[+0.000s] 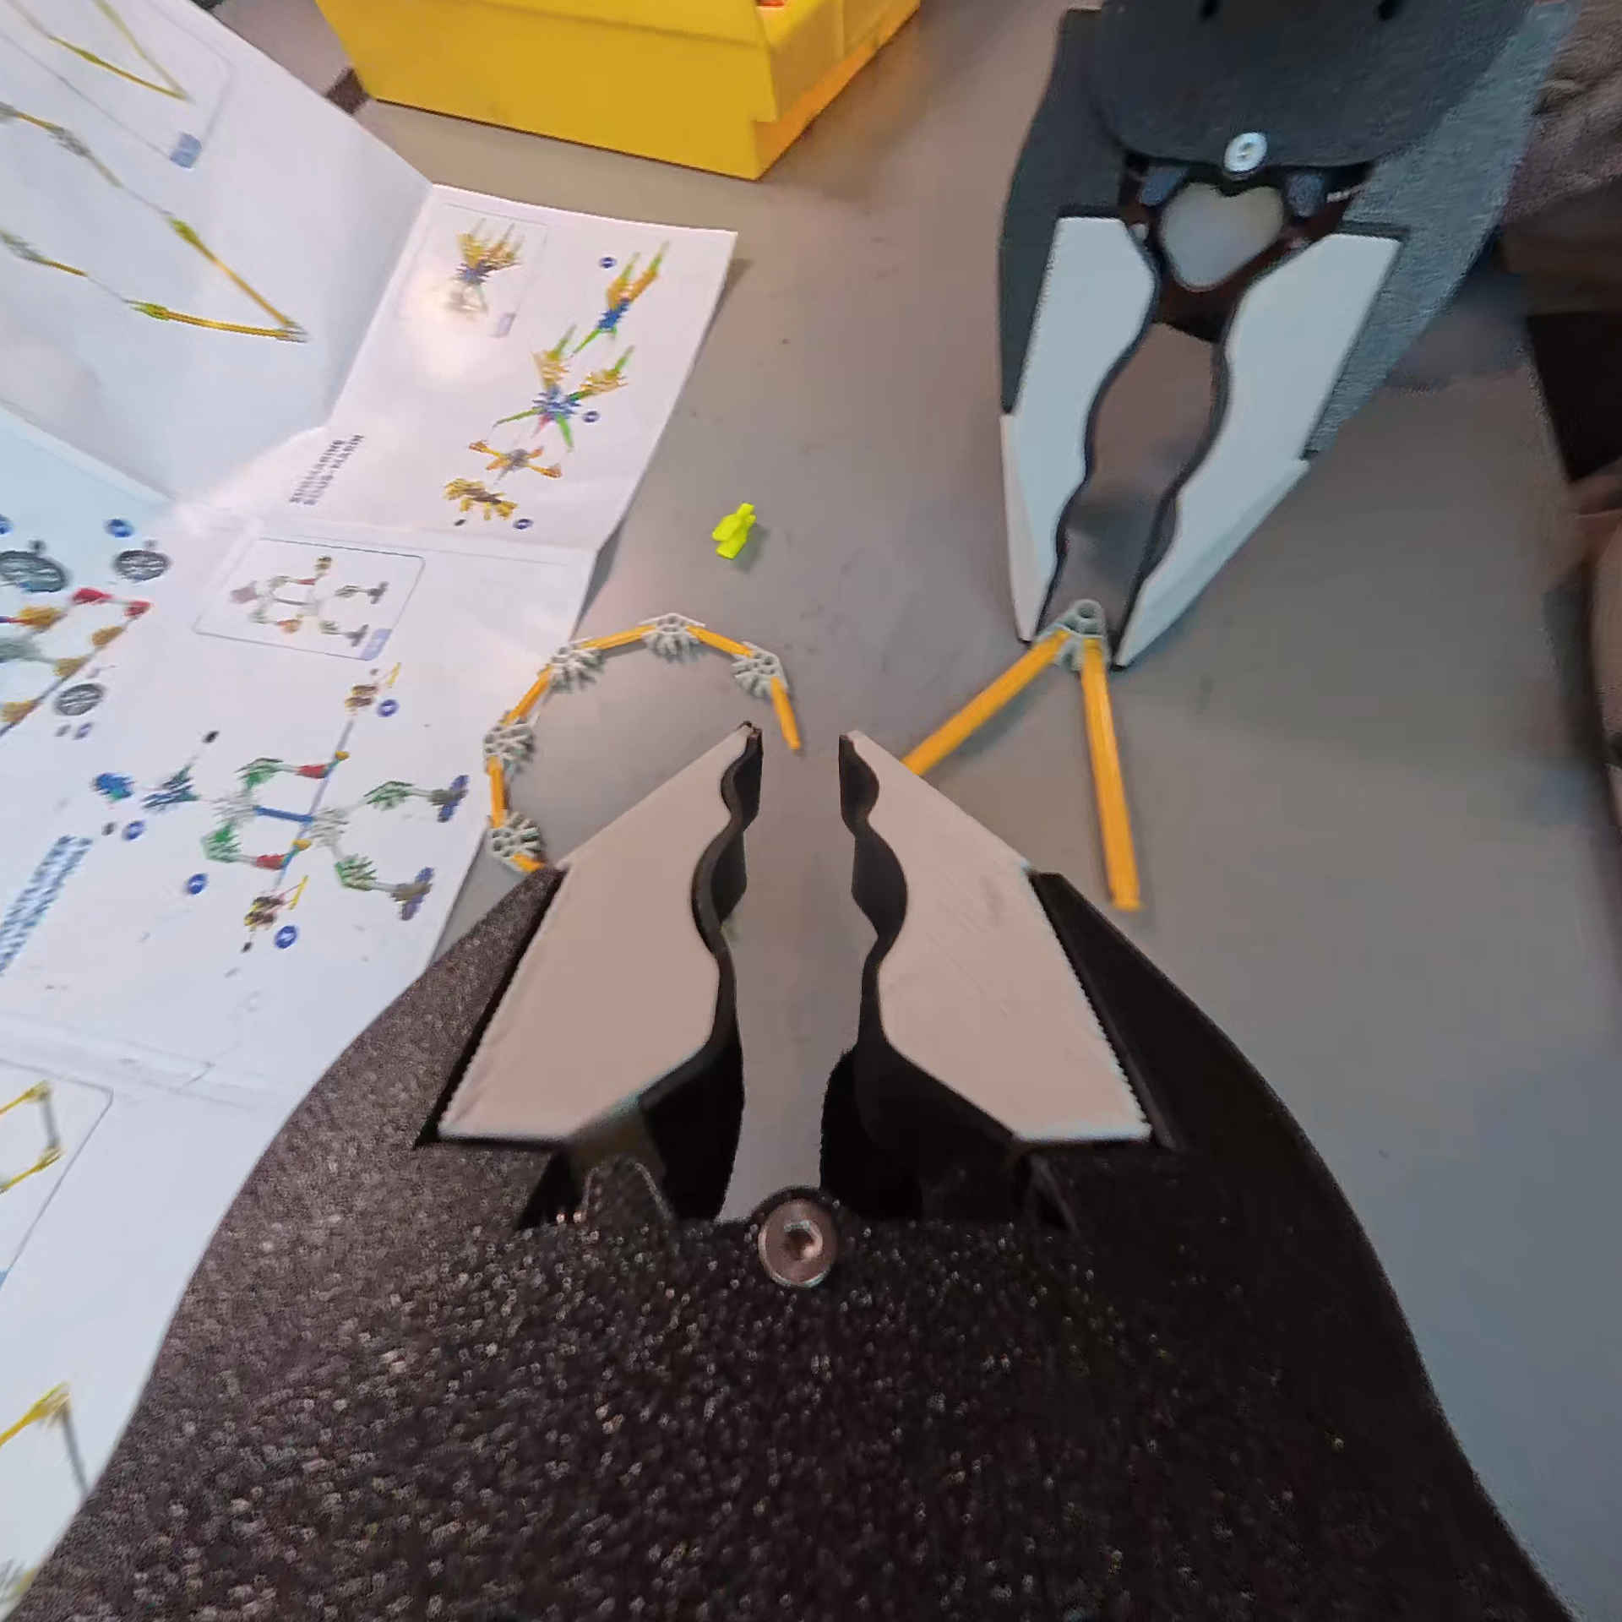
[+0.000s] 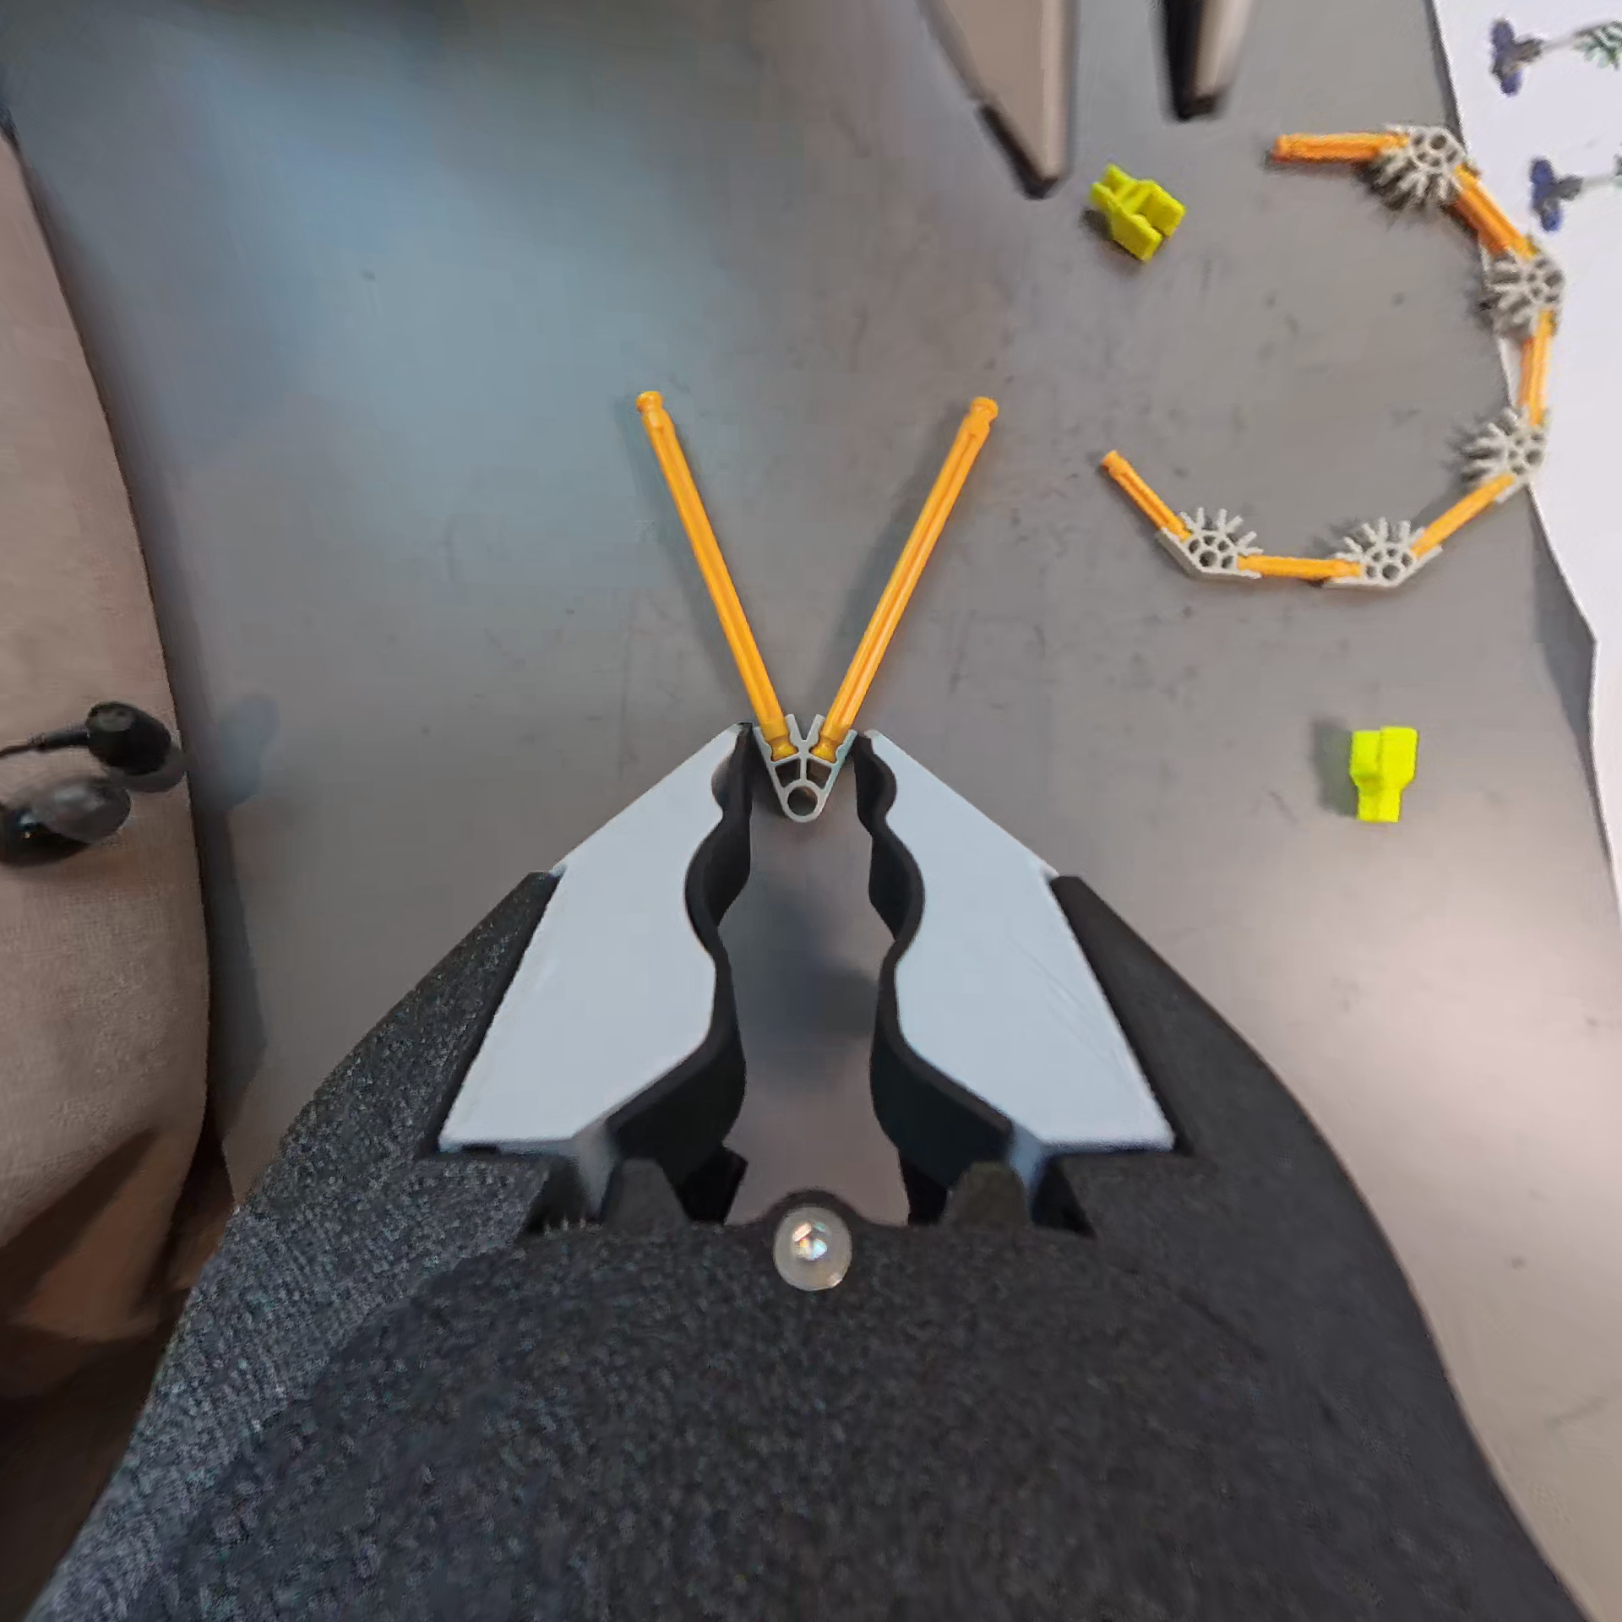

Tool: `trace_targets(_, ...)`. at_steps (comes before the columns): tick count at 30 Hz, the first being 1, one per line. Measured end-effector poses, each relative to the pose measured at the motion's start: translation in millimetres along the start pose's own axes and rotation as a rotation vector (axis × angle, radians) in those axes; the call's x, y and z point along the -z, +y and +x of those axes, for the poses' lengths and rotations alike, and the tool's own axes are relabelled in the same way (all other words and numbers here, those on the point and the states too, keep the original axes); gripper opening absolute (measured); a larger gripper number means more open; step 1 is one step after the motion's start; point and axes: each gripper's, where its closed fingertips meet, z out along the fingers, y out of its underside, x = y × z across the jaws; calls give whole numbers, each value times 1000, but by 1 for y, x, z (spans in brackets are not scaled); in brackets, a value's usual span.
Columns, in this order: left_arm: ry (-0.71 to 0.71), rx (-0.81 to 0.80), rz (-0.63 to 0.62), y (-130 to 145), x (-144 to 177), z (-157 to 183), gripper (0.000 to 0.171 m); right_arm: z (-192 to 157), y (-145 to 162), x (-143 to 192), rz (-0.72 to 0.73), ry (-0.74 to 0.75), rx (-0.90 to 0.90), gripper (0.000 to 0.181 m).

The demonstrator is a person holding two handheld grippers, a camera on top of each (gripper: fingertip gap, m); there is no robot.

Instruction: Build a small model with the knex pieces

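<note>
My right gripper (image 2: 805,737) is shut on a small grey connector (image 2: 800,784) at its fingertips. Two orange rods (image 2: 908,570) fan out of the connector in a V and lie on the grey table. In the left wrist view the right gripper (image 1: 1076,648) stands at the upper right, holding the same connector (image 1: 1083,621). My left gripper (image 1: 797,739) is open and empty, just above the table. Its tips are near the free end of a curved chain of grey connectors and orange rods (image 1: 614,654). The chain also shows in the right wrist view (image 2: 1514,290).
A lime-green clip (image 1: 735,531) lies beyond the chain, and two such clips (image 2: 1137,211) (image 2: 1382,772) show in the right wrist view. A printed instruction sheet (image 1: 263,544) covers the left. A yellow box (image 1: 614,79) stands at the back. Black earphones (image 2: 88,772) lie on beige cloth. The lime-green clip (image 1: 735,531) is about 11 cm from my right fingertips. It turns up in the right wrist view (image 2: 1380,769) as well.
</note>
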Motion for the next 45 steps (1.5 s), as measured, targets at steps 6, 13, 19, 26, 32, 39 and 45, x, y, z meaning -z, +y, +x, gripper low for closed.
trace_targets(6, 306, -76, -111, 21, -6, 60, 20, -7, 4, 3, 73, 117, -187, 36)
trace_targets(13, 291, -129, -223, 42, -17, 64, 22, -55, 3, 11, 93, -76, -140, 43)
trace_targets(19, 123, -91, -203, 38, -12, 26, 21, -30, 1, 23, 125, -38, -40, 39)
trace_targets(26, -91, 10, -161, 36, 2, -26, 18, -24, 0, 16, 50, -103, 227, 48)
trace_targets(32, -128, 100, -188, 52, 14, -48, 20, -51, -3, 0, 1, -198, 444, 33)
trace_targets(39, -11, 187, -142, 52, 9, -37, 19, -56, -21, -16, 30, -202, 415, 21)
trace_targets(45, -12, 159, -198, 57, -5, -27, 19, -54, -27, -19, 6, -197, 275, 21)
